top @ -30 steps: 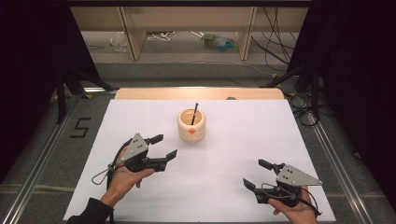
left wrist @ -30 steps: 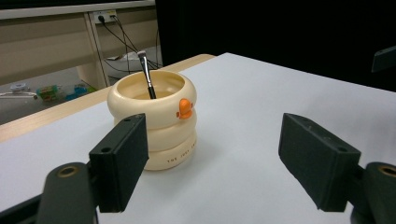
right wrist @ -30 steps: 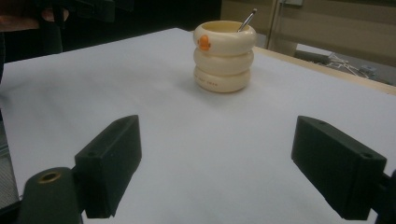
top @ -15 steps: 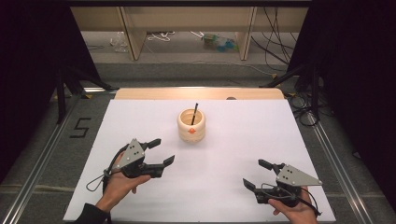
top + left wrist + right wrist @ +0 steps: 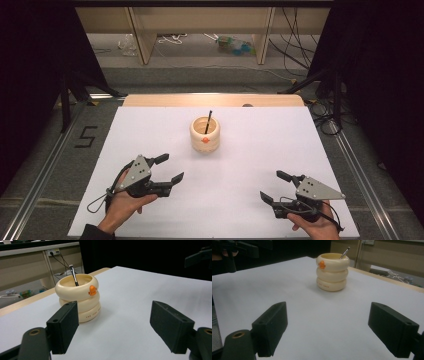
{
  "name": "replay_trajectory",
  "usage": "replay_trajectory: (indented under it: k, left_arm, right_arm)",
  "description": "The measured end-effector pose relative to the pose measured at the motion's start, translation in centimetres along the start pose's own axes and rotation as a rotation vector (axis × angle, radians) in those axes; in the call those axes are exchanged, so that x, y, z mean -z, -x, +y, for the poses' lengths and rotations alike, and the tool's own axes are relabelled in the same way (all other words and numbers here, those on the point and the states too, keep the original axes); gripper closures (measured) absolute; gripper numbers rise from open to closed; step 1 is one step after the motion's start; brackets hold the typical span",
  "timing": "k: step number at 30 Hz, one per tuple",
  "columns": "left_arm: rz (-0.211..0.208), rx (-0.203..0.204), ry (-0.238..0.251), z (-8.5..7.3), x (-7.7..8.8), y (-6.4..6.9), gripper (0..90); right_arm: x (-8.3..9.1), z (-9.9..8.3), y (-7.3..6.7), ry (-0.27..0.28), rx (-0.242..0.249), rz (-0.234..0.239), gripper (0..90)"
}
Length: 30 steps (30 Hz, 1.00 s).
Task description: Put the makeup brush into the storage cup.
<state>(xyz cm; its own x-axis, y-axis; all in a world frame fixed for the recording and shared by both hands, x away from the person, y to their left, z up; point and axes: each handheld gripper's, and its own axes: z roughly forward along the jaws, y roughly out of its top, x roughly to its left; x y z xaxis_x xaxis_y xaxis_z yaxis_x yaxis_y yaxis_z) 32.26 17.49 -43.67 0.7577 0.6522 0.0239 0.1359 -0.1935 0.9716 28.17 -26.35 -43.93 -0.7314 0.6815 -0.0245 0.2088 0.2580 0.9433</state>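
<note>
We see both grippers, left (image 5: 169,168) and right (image 5: 275,186), spread wide, empty, flanking the cup (image 5: 205,134) holding a brush (image 5: 208,121).

We see a table (image 5: 165,220) covered by a white sheet, with a strip of bare pale wood showing along its far edge. One thing stands directly on the white surface: a cream holder (image 5: 205,135) shaped like three stacked rings, upright, with a small orange mark on its top ring. It sits ahead of both grippers, well apart from each, forward and to the right of the left gripper (image 5: 168,168) and forward and to the left of the right gripper (image 5: 275,186). Between the open jaws of each gripper we see plain white tabletop, and the holder beyond them
</note>
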Motion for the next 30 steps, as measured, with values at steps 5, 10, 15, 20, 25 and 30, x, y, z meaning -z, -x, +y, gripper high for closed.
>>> replay_trajectory:
  k: [5,10,15,20,25,30]
  left_arm:
    - [0.005,0.013,0.0,-0.23,0.35,0.06,23.1]
    - [0.014,0.018,-0.001,-0.36,0.62,-0.06,23.2]
    - [0.014,0.015,-0.003,-0.39,0.75,-0.06,23.2]
    - [0.012,0.024,-0.002,-0.43,0.7,-0.01,23.1]
    - [0.009,0.013,-0.004,-0.43,0.63,-0.02,23.1]
    - [0.013,0.025,-0.002,-0.44,0.64,0.02,23.1]
  right_arm:
    - [-0.18,-0.06,-0.01,0.021,-0.001,0.001,17.1]
    - [-0.18,-0.06,0.0,0.021,-0.001,0.001,17.1]
    - [-0.18,-0.08,-0.02,0.019,-0.005,0.001,17.1]
    - [-0.15,-0.09,-0.11,0.008,-0.019,0.004,17.0]
    - [-0.23,-0.11,0.01,0.02,-0.003,-0.001,17.0]
    - [-0.23,-0.11,0.01,0.02,-0.003,-0.002,17.0]
